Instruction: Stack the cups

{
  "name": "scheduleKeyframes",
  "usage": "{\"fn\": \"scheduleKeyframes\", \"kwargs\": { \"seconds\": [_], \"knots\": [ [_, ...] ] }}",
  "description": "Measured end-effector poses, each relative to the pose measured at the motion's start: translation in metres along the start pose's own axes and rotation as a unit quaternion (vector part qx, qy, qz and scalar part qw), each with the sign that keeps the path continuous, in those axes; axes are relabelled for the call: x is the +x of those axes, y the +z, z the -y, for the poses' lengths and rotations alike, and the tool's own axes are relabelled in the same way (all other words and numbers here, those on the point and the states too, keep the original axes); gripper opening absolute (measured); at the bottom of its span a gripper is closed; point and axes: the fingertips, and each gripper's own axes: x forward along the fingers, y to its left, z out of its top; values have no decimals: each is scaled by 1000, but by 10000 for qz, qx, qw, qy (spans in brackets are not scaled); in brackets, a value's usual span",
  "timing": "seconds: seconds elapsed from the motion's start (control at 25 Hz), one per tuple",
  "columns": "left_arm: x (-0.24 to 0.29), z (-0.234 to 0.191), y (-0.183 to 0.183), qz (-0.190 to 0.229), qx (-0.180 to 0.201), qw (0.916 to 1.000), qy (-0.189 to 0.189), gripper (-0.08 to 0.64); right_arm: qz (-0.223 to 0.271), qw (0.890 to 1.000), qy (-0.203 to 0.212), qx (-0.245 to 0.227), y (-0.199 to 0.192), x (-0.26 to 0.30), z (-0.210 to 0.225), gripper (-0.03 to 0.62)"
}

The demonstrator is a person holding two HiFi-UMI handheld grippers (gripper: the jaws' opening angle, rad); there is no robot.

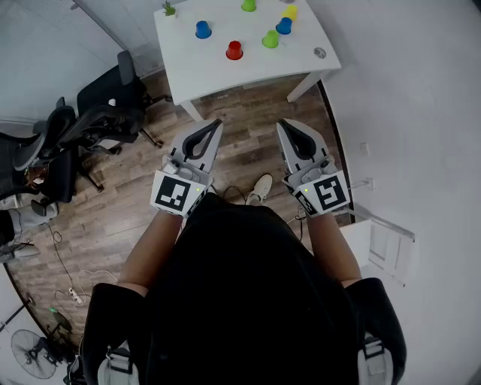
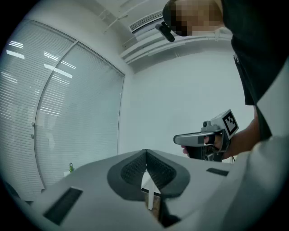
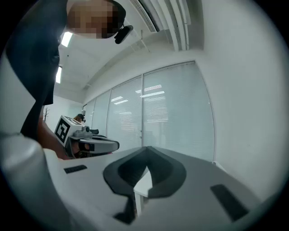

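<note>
We hold the left gripper and right gripper side by side before us, the fingers of both pressed together on nothing, over the wood floor. Black chairs stand at 9 o'clock. At 12 o'clock, well apart from us, the white counter bears the cups, all unstacked: red cup nearest, green cup and blue cup beyond, yellow cup farther still.

wood-plank floor, white table by a white wall, black office chairs at left, blinded glass partitions.
</note>
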Motion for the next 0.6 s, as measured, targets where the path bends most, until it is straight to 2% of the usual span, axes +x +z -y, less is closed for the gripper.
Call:
{"fn": "scheduleKeyframes", "kwargs": {
  "seconds": [0.16,0.6],
  "knots": [
    [-3,1,-3,-128,16,9999,13,11,-36,10000,-15,44,-4,-3,-2,-2],
    [3,-2,-6,-114,16,9999,-52,11,-68,9996,-153,227,-11,-4,11,3]
  ]
}}
